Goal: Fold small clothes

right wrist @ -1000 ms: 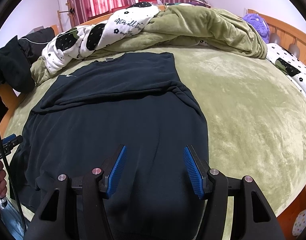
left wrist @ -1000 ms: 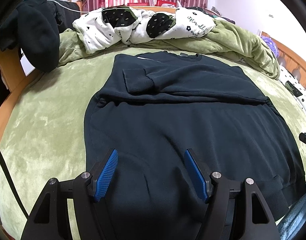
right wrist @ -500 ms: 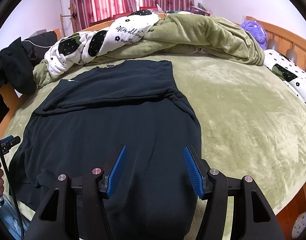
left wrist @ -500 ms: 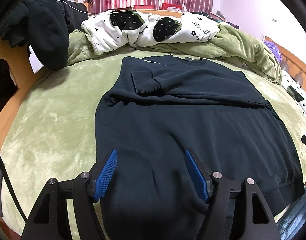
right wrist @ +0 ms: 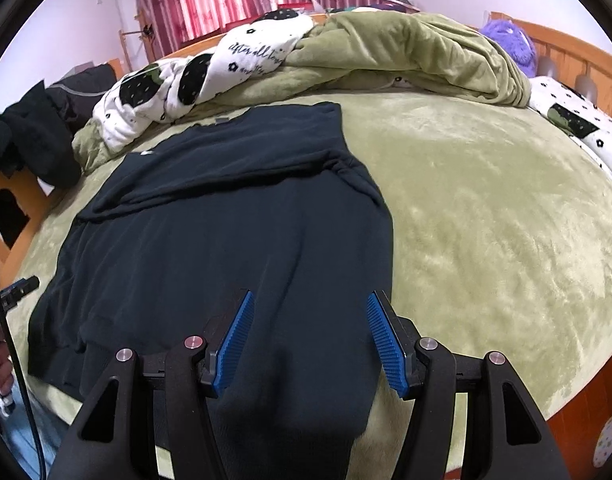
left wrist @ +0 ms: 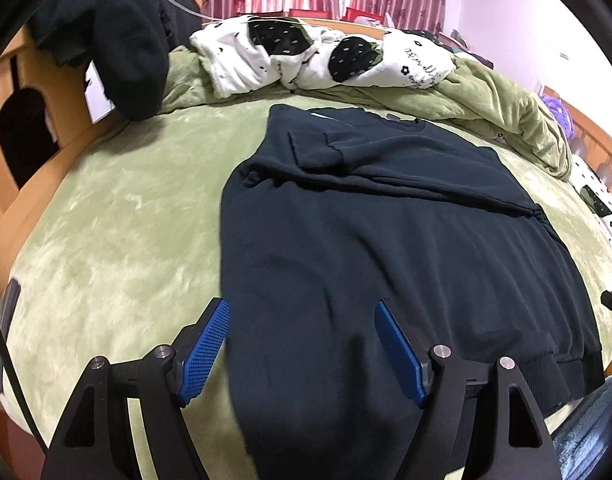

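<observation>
**Both claws spread over the hem, ready for the bottom-up fold**

On the left, the left claw (left wrist: 302,346) hangs over the near left corner of the dark sweatshirt (left wrist: 385,248), which lies flat on the green bed (left wrist: 118,232). Its jaws have just been opening and now stand wide; the garment's left edge runs between them, but neither blue pad presses the cloth. A sleeve is already folded across the chest, its cuff (left wrist: 317,152) lying near the collar.

Further right, the right claw (right wrist: 307,340) is likewise spread above the near right part of the sweatshirt (right wrist: 226,216), pinching nothing.

The step in hand looks like the approach to the hem before folding the lower half up toward the collar. The next move calls for both claws to drop onto the hem corners, close on the cloth, and lift together so the fold stays square.

The hem directly under each claw is hidden by the claw bodies, so whether the fingertips touch fabric cannot be told. The near bed edge is cut off, and the left view is slightly blurred.
</observation>
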{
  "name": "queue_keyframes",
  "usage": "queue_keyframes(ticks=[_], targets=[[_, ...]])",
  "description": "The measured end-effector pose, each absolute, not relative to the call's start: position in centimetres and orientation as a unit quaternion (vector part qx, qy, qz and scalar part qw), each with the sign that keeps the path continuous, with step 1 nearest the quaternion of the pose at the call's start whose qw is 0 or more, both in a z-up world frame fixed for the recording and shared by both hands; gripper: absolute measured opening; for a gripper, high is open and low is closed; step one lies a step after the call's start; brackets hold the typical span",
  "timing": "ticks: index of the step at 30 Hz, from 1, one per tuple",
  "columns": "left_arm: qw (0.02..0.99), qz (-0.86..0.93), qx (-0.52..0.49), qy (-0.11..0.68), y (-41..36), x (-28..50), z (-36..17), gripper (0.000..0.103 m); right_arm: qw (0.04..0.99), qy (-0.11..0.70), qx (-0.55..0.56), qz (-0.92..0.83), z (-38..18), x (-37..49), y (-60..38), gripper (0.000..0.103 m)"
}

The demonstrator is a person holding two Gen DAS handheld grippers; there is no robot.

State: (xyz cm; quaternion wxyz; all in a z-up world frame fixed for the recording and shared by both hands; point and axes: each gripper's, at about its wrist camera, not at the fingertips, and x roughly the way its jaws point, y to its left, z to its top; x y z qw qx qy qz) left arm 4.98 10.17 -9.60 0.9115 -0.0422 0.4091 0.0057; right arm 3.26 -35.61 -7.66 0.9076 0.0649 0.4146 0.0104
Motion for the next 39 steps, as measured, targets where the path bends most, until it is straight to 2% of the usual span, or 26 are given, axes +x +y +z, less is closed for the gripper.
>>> queue_keyframes(ticks=[4,10,19,22,24,28,30,34,36,37,38,39], targets=[[0.909,0.009,-0.049,0.414,11.4,3.3,-10.0,0.073,0.910,0.412,0.039,0.007,-7.7,2.4,-35.2,0.058],[0.906,0.000,-0.072,0.416,13.2,1.2,-10.5,0.073,0.901,0.429,0.069,0.011,-8.7,1.2,-37.1,0.058],[0.895,-0.022,-0.071,0.441,13.4,1.7,-12.4,0.073,0.881,0.468,0.068,0.005,-11.3,1.5,-37.4,0.058],[0.887,-0.029,-0.089,0.453,13.2,2.9,-13.3,0.073,0.874,0.485,0.040,-0.014,-12.3,1.9,-36.7,0.053],[0.880,-0.029,-0.102,0.463,13.2,3.6,-14.1,0.072,0.868,0.496,0.025,-0.014,-13.1,2.3,-36.2,0.047],[0.879,-0.013,-0.119,0.461,13.3,4.7,-15.5,0.071,0.868,0.496,0.025,-0.011,-13.7,2.5,-36.1,0.045],[0.882,-0.006,-0.114,0.457,13.1,4.9,-15.5,0.066,0.868,0.496,0.032,-0.003,-14.0,2.8,-36.2,0.037],[0.886,0.001,-0.095,0.453,12.6,5.4,-15.5,0.050,0.869,0.494,0.045,0.000,-14.4,3.7,-36.2,0.032],[0.888,-0.008,-0.095,0.449,12.4,5.3,-15.4,0.031,0.868,0.493,0.061,-0.001,-14.5,4.4,-36.4,0.029],[0.887,-0.015,-0.098,0.450,12.3,5.2,-15.3,0.026,0.867,0.494,0.067,-0.001,-14.5,4.7,-36.4,0.028],[0.887,-0.021,-0.100,0.450,12.2,5.1,-15.3,0.016,0.866,0.494,0.072,0.001,-14.5,4.9,-36.4,0.024],[0.887,-0.025,-0.100,0.450,12.1,5.0,-15.2,0.012,0.866,0.494,0.076,0.004,-14.5,5.0,-36.4,0.018]])
